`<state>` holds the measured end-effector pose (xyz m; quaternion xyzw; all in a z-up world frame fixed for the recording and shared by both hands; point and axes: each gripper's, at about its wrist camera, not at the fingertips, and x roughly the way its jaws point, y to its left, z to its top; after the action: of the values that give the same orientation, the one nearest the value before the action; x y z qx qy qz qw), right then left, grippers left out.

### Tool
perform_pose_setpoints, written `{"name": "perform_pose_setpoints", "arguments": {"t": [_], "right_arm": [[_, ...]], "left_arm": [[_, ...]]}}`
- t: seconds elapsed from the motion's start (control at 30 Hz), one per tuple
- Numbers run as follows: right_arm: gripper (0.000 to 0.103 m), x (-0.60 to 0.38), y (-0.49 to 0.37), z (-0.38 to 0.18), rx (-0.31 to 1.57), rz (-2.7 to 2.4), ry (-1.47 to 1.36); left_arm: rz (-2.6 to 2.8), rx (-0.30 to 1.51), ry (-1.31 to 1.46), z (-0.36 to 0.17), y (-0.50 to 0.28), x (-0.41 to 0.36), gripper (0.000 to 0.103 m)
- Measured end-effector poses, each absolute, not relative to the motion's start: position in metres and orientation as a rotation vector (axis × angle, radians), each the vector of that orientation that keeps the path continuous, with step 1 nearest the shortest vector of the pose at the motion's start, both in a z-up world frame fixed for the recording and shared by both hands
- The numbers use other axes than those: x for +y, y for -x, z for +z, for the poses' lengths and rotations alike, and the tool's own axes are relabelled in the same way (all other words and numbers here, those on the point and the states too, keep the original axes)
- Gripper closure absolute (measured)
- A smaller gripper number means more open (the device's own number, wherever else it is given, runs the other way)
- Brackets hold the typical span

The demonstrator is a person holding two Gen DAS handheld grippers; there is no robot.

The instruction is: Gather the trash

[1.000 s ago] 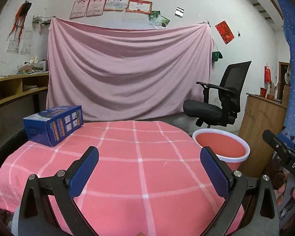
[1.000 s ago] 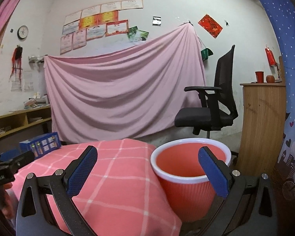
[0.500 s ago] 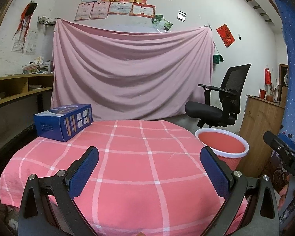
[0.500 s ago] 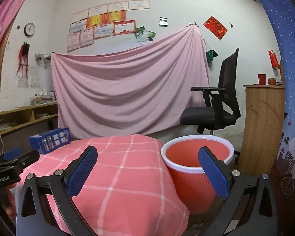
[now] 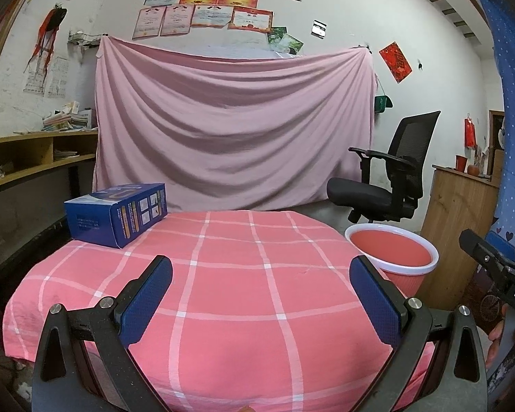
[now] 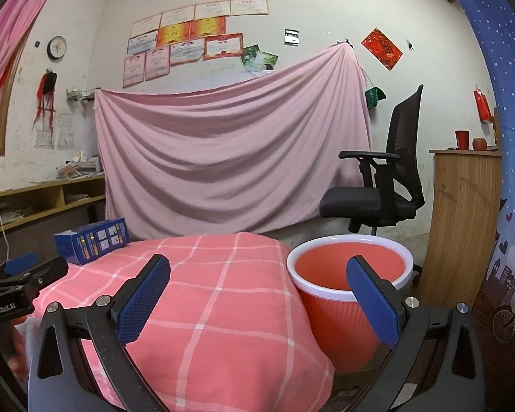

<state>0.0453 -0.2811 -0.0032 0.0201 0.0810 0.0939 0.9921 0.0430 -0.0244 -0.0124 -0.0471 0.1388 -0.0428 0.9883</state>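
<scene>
A blue cardboard box (image 5: 116,213) lies on the far left of the round table (image 5: 257,292), which wears a pink checked cloth. The same box (image 6: 92,239) shows at the left in the right wrist view. A red bin with a white rim (image 5: 393,257) stands on the floor at the table's right side, and it fills the lower right of the right wrist view (image 6: 340,305). My left gripper (image 5: 259,298) is open over the near part of the table, holding nothing. My right gripper (image 6: 257,295) is open too, between the table edge and the bin, well short of the box.
A black office chair (image 5: 388,178) stands behind the bin. A wooden cabinet (image 6: 463,226) is at the right, low wooden shelves (image 5: 34,158) at the left. A pink sheet (image 5: 230,130) hangs on the back wall. A hand (image 5: 508,336) holds the other gripper at the right edge.
Both grippers have drawn back and risen a little, so the table, box and bin look smaller and farther. The jaws have stayed open and nothing was picked up.
</scene>
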Motion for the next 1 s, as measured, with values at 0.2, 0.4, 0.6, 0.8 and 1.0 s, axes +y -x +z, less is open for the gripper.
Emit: {"name": "perform_pose_setpoints", "arguments": {"t": [0.2,0.4,0.6,0.8,1.0], "right_arm": [[0.0,-0.2815,-0.0468,-0.0043,0.167,0.194,-0.041],[0.0,-0.2811,-0.0477,-0.0051,0.171,0.197,-0.04],[0.0,-0.2796,-0.0473,-0.0059,0.173,0.197,-0.039],[0.0,-0.2795,-0.0472,-0.0056,0.173,0.197,-0.039],[0.0,-0.2794,-0.0472,-0.0055,0.173,0.197,-0.039]], "left_arm": [[-0.085,0.285,0.098,-0.0144,-0.0443,-0.0247,0.002],[-0.086,0.286,0.096,-0.0149,-0.0445,-0.0248,0.002],[-0.086,0.286,0.096,-0.0148,-0.0444,-0.025,0.002],[-0.085,0.286,0.096,-0.0148,-0.0443,-0.0253,0.002],[-0.09,0.291,0.096,-0.0163,-0.0452,-0.0248,0.002]]}}
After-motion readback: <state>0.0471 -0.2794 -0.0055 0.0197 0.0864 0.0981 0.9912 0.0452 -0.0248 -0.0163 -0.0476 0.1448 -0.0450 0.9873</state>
